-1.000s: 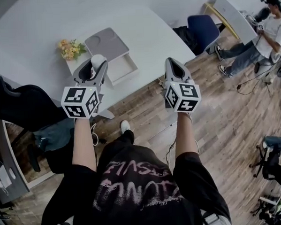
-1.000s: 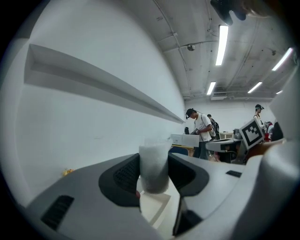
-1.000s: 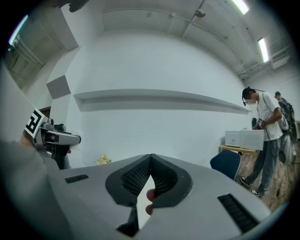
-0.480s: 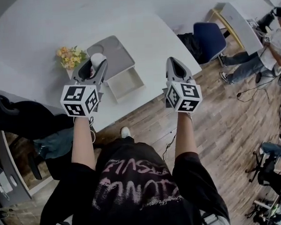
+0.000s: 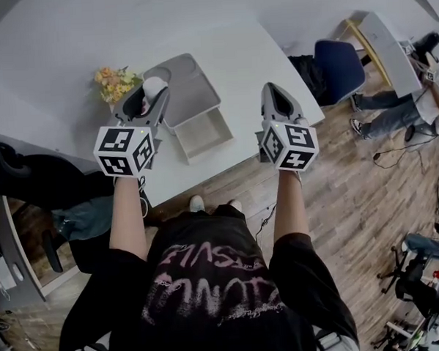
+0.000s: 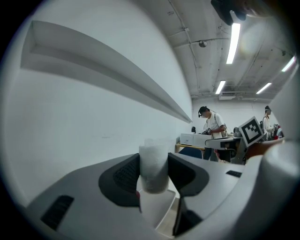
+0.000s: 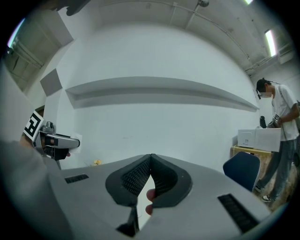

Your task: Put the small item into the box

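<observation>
My left gripper (image 5: 150, 91) is held up over the white table's (image 5: 66, 47) near edge, shut on a small white cylindrical item (image 5: 153, 85). In the left gripper view the item (image 6: 153, 165) stands upright, pinched between the dark pads (image 6: 123, 174) of the left gripper (image 6: 153, 174). Just right of that gripper lies the open white box (image 5: 203, 134), with its grey lid (image 5: 182, 79) behind it. My right gripper (image 5: 272, 95) hovers near the table's right corner, shut and empty. The right gripper (image 7: 150, 160) shows its pads pressed together.
A small bunch of yellow flowers (image 5: 114, 79) sits on the table left of the lid. A black chair (image 5: 28, 170) stands at the left and a blue chair (image 5: 338, 63) beyond the right corner. A person (image 5: 421, 98) sits at far right by another table (image 5: 384, 34).
The table and box have shifted down and to the right in the head view and now lie closer under both grippers. The left gripper still holds the white item; the right stays shut.
</observation>
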`<act>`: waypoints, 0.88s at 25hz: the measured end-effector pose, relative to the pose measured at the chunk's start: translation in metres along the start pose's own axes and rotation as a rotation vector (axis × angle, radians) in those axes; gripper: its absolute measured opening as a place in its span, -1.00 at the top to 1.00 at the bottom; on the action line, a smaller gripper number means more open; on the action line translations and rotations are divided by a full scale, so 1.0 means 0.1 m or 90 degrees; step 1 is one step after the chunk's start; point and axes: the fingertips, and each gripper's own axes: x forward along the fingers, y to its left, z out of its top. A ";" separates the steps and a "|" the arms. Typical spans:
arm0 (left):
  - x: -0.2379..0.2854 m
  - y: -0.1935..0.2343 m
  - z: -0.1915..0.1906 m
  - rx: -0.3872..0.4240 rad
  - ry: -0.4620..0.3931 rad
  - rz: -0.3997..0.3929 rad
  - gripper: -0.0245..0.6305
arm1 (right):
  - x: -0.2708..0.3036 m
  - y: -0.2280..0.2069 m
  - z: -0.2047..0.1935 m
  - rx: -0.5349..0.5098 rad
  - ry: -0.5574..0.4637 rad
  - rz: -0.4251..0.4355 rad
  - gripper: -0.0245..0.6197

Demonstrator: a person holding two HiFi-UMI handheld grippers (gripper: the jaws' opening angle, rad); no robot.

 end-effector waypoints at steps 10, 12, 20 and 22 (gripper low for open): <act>0.13 0.00 0.01 -0.004 0.013 0.071 0.38 | 0.38 -0.12 0.03 0.000 0.002 0.078 0.90; 0.15 -0.02 0.04 -0.005 0.013 0.094 0.38 | 0.46 -0.17 0.08 -0.002 -0.001 0.100 0.90; 0.13 -0.17 0.11 -0.003 0.011 0.172 0.38 | 0.71 -0.21 0.21 -0.009 -0.014 0.190 0.90; 0.08 -0.17 0.12 -0.002 0.009 0.192 0.38 | 0.75 -0.16 0.22 -0.009 -0.014 0.213 0.90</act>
